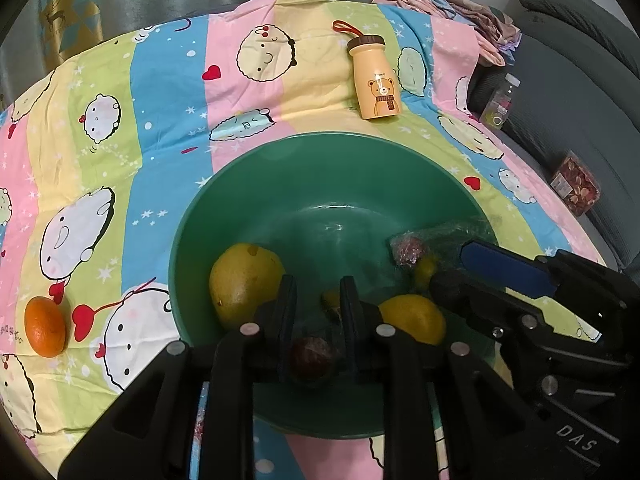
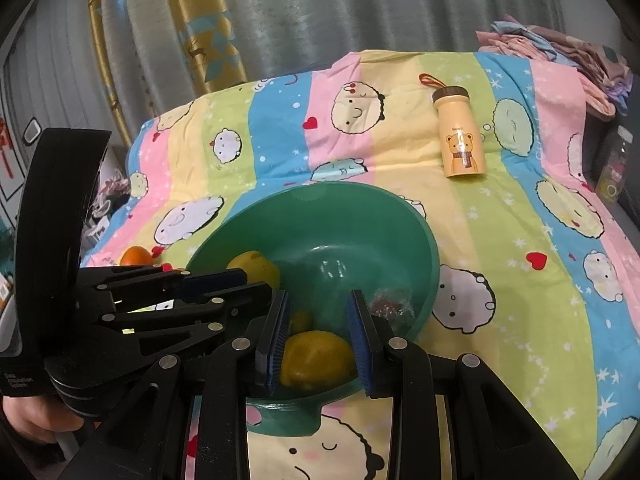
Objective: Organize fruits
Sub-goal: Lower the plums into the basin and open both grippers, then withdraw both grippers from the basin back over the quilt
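- Our left tongs [image 1: 318, 300] stand open above a dark red fruit [image 1: 312, 358] inside the green bowl [image 1: 320, 152].
- Our right tongs [image 2: 320, 338] stand open, flanking a yellow fruit [image 2: 316, 360].
- An orange [image 1: 45, 327] lies on the patterned sheet [image 1: 160, 120], left of the bowl.

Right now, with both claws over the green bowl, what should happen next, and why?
Probably swing the left claw out to the orange. It is the one fruit on the cloth, outside the bowl, on that claw's side. The mango and lemon already lie inside.
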The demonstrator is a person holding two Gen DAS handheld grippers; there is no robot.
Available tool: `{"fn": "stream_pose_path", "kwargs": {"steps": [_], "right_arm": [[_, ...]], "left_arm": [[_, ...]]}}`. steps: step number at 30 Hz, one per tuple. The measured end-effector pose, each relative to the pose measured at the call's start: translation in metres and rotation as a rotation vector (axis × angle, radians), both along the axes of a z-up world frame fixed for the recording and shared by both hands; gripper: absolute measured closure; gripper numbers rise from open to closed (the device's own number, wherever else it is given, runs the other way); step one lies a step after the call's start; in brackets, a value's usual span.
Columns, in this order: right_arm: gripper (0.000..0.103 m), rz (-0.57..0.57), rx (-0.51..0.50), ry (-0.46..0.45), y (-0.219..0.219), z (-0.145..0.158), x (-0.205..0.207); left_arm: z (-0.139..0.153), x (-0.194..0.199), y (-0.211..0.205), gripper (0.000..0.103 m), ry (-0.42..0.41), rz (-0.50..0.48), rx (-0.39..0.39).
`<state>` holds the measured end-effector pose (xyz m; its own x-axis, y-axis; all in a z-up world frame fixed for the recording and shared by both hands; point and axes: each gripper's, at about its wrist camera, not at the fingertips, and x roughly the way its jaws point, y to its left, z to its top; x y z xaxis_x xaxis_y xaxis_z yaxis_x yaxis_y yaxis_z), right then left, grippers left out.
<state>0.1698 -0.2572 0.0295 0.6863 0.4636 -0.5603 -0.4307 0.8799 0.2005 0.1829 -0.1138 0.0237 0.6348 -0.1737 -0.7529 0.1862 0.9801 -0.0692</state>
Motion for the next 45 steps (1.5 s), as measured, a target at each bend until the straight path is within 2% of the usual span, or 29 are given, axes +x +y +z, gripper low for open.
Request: {"fn": "stream_pose_path", "kwargs": {"steps": [5, 7, 9, 11, 14, 16, 18, 20, 23, 27, 30, 36, 41, 45], "right_arm": [[0.071, -0.006, 0.002, -0.002, -0.001, 0.001, -0.001], [0.071, -0.008, 0.008, -0.005, -0.002, 0.003, -0.001], [0.071, -0.012, 0.018, -0.008, -0.004, 0.004, -0.002], [0.062, -0.011, 0.042, -0.007, -0.008, 0.004, -0.002], [0.054, -0.017, 0.084, -0.005, -0.016, 0.005, -0.002], [0.051, -0.021, 0.106, -0.008, -0.019, 0.008, -0.002], [0.044, -0.025, 0.136, -0.015, -0.024, 0.010, -0.004], [0.035, -0.026, 0.182, -0.016, -0.031, 0.013, -0.005], [0.030, -0.029, 0.231, -0.010, -0.040, 0.015, -0.005], [0.029, -0.018, 0.294, -0.013, -0.052, 0.020, -0.007], [0.024, -0.016, 0.345, -0.024, -0.061, 0.025, -0.011], [0.022, 0.002, 0.429, -0.047, -0.074, 0.035, -0.018], [0.022, 0.027, 0.451, -0.052, -0.073, 0.039, -0.022], [0.022, 0.063, 0.448, -0.056, -0.067, 0.042, -0.027]], "left_arm": [[0.002, -0.001, 0.002, 0.073, -0.004, 0.011, -0.007], [0.004, -0.002, 0.003, 0.066, -0.009, 0.017, -0.012], [0.006, -0.004, 0.004, 0.052, -0.015, 0.024, -0.019], [0.008, -0.006, 0.005, 0.047, -0.024, 0.028, -0.023], [0.011, -0.010, 0.007, 0.033, -0.030, 0.043, -0.030], [0.015, -0.014, 0.011, 0.027, -0.037, 0.057, -0.046], [0.020, -0.020, 0.019, 0.015, -0.049, 0.080, -0.064], [0.026, -0.026, 0.028, 0.009, -0.062, 0.107, -0.085], [0.036, -0.036, 0.047, 0.001, -0.079, 0.154, -0.134], [0.052, -0.057, 0.078, 0.001, -0.113, 0.227, -0.224], [0.059, -0.078, 0.100, 0.000, -0.138, 0.278, -0.287], [0.065, -0.126, 0.134, 0.000, -0.189, 0.360, -0.382], [0.059, -0.156, 0.150, 0.000, -0.184, 0.397, -0.413], [0.046, -0.172, 0.159, 0.000, -0.134, 0.426, -0.408]]}}
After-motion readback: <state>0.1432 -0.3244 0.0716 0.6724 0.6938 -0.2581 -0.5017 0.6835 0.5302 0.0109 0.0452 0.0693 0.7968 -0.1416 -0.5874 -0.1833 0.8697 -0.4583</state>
